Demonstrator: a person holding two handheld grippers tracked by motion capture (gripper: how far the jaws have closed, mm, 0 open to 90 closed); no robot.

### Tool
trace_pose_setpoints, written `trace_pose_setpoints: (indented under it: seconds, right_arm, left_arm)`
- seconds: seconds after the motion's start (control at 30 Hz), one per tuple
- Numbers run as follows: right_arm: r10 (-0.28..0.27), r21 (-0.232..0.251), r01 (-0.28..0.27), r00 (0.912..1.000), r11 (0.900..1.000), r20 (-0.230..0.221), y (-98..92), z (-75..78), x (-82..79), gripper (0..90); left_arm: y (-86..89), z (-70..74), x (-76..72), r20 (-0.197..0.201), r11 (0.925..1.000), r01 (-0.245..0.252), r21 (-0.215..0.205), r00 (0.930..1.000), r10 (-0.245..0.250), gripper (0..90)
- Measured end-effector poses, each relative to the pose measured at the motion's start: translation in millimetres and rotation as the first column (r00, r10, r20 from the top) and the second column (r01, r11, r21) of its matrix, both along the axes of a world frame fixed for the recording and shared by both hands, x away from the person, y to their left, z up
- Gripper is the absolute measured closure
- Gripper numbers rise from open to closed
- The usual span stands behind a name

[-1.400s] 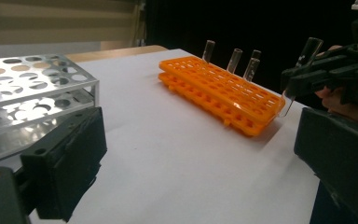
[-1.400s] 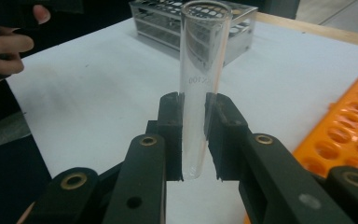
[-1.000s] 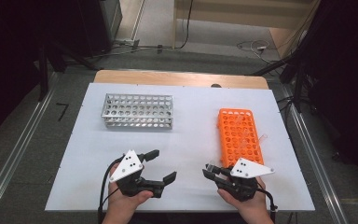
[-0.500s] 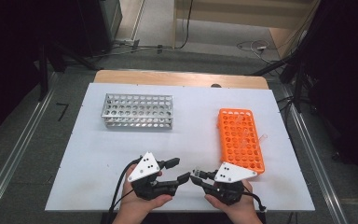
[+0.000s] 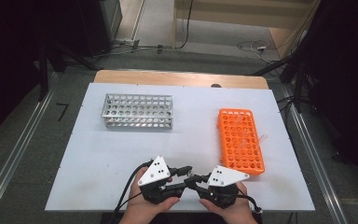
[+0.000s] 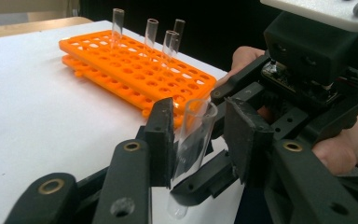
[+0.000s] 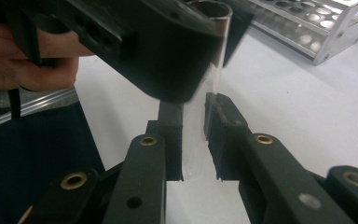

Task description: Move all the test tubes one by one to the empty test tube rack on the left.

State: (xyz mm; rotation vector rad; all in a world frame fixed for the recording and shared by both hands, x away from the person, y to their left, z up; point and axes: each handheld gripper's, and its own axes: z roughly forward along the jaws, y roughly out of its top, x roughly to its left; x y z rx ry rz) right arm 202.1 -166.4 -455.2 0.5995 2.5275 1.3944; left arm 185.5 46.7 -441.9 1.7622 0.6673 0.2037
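Test tube (image 6: 193, 140) stands near-upright (open end up).

Grey floor (image 5: 37, 154), white table (image 5: 98, 154)

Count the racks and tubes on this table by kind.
Racks: 2, a grey rack and an orange rack.
Tubes: 5, four standing in the orange rack and one in the right claw.
Total: 7.
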Motion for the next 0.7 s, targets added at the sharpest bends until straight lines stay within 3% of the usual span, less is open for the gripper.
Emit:
trace_pose_setpoints:
  seconds: [0.17, 0.37, 0.57, 0.7]
  right_arm:
    - [0.008, -0.004, -0.008, 1.0000, 1.000, 0.002, 1.2, 0.4, -1.4, 74.1]
    - [0.007, -0.001, -0.007, 1.0000, 1.000, -0.006, 0.9, -0.1, -0.5, 74.1]
    - [0.008, 0.013, -0.007, 0.9999, 1.000, -0.012, -0.2, 0.1, 0.5, 73.2]
    - [-0.007, 0.015, 0.008, 0.9997, 1.000, -0.022, -4.4, -0.4, 3.2, 62.4]
  left_arm:
    - [-1.2, -0.5, -0.1, -0.001, 0.9999, -0.015, 0.006, 0.9999, 0.015, 72.7]
    - [-2.5, -0.3, -0.8, 0.012, 0.9992, -0.029, 0.027, 0.9995, 0.029, 74.3]
    - [-0.4, 0.3, -0.4, 0.018, 0.9991, -0.038, 0.019, 0.9991, 0.038, 75.6]
    - [2.8, 1.5, 0.8, 0.020, 0.9988, -0.048, 0.005, 0.9987, 0.048, 75.7]
